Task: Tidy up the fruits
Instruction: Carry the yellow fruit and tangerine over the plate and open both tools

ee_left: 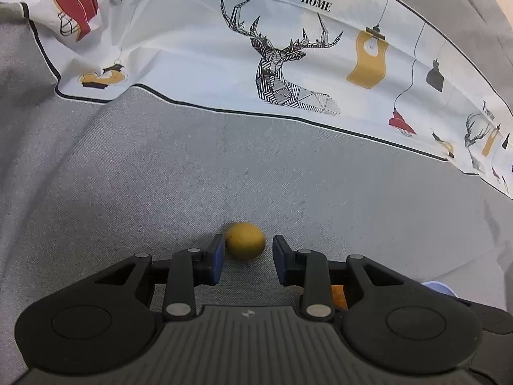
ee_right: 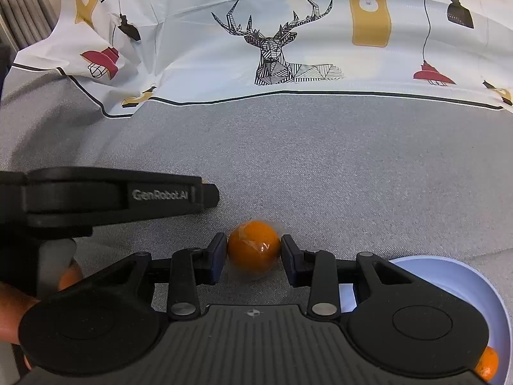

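Right gripper (ee_right: 253, 253): your orange (ee_right: 253, 246) sits dead centre between the fingertips, both pads look to be touching its sides, so I read it as clamped or a hair off. It's round, so no long axis to line up. The blur around it suggests it may be off the grey worktop (ee_right: 320, 176), but I can't tell whether it's lifted or resting.

The relation that matters: the bowl (ee_right: 449, 276) is to the right of that gripper and closer to you, just beside the right finger linkage. One orange fruit (ee_right: 487, 364) already shows at the bowl's lower edge. So my guess is the next move is a short swing right and back, then release over the bowl. Right hand is clearly the nearer one to it.

Left gripper (ee_left: 247, 248): jaws moderately wide, nothing held. The yellow fruit (ee_left: 245, 240) lies straight ahead at the fingertips, close against the left pad, with a clear gap to the right pad. It rests on the worktop. To take it you'd push forward a little and shift left to centre it before closing. Otherwise the left pad may nudge it and it'll roll.

In the right view the left gripper is off to the left, well apart from the orange, so no clash.
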